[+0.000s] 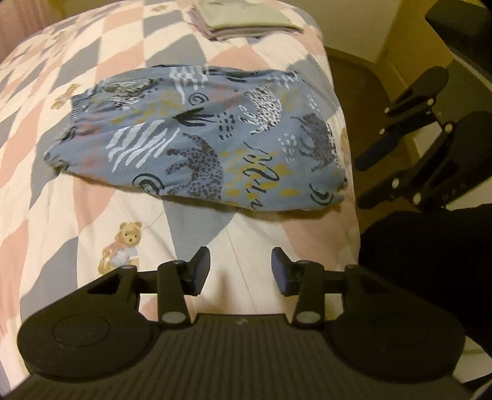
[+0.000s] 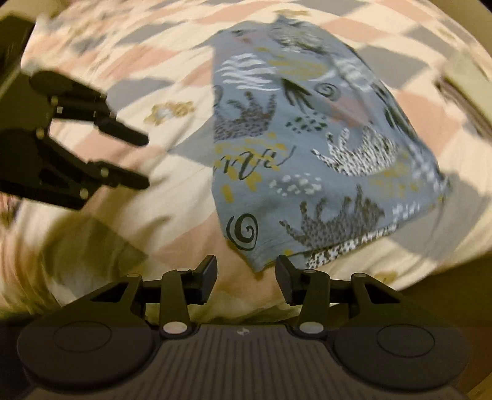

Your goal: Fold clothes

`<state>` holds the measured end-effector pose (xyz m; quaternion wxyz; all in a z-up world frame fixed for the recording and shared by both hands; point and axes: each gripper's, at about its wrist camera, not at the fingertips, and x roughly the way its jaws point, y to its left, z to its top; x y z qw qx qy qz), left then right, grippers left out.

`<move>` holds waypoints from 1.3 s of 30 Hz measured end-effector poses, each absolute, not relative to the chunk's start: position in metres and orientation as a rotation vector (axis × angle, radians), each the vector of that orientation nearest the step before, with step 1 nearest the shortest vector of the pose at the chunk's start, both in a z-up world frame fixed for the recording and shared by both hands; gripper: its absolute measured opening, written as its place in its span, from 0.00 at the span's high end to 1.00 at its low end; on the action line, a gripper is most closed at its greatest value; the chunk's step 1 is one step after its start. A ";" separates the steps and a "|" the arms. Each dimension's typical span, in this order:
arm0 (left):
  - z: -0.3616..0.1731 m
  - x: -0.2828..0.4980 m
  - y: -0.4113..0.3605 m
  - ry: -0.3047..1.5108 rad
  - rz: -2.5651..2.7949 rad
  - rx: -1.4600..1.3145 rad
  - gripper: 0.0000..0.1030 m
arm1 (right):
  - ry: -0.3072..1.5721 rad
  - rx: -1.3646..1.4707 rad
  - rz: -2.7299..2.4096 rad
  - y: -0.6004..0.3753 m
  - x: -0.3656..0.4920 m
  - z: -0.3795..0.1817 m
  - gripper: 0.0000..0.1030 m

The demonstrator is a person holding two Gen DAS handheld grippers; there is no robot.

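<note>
Folded blue animal-print garment [image 1: 196, 135] lay flat on the checked bedspread [image 1: 61, 190], centre of the left wrist frame, near the bed's right edge. Left tongs [image 1: 240, 270] hung spread apart and empty over the bedspread at lower centre. Right tongs [image 2: 245, 278] also parted, empty, just short of the garment's near corner. Stack of folded clothes [image 1: 246, 18] sat at top centre, well apart from the garment

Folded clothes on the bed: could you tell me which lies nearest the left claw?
The blue animal-print garment, lying alone just ahead of the open left claw. The plain pale folded stack sits at the quilt's far end.
</note>
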<state>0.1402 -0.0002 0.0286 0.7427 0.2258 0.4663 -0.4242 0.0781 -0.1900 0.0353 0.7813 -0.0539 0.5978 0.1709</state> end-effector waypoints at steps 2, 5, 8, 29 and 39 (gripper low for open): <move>0.027 0.135 -0.003 1.027 -0.899 0.473 0.61 | 1.290 -0.223 0.407 -0.183 0.081 0.034 0.55; 0.023 0.128 -0.012 1.041 -0.841 0.459 0.61 | 1.277 -0.351 0.493 -0.177 0.083 0.031 0.57; 0.020 0.122 -0.021 1.055 -0.743 0.410 0.61 | 1.252 -0.445 0.592 -0.172 0.084 0.020 0.57; 0.003 0.082 -0.049 1.073 -0.444 0.105 0.55 | 1.056 -0.373 0.668 -0.220 0.097 0.049 1.00; -0.023 0.115 -0.072 1.037 -0.348 -0.157 0.48 | 1.067 -0.319 0.604 -0.241 0.121 0.074 1.00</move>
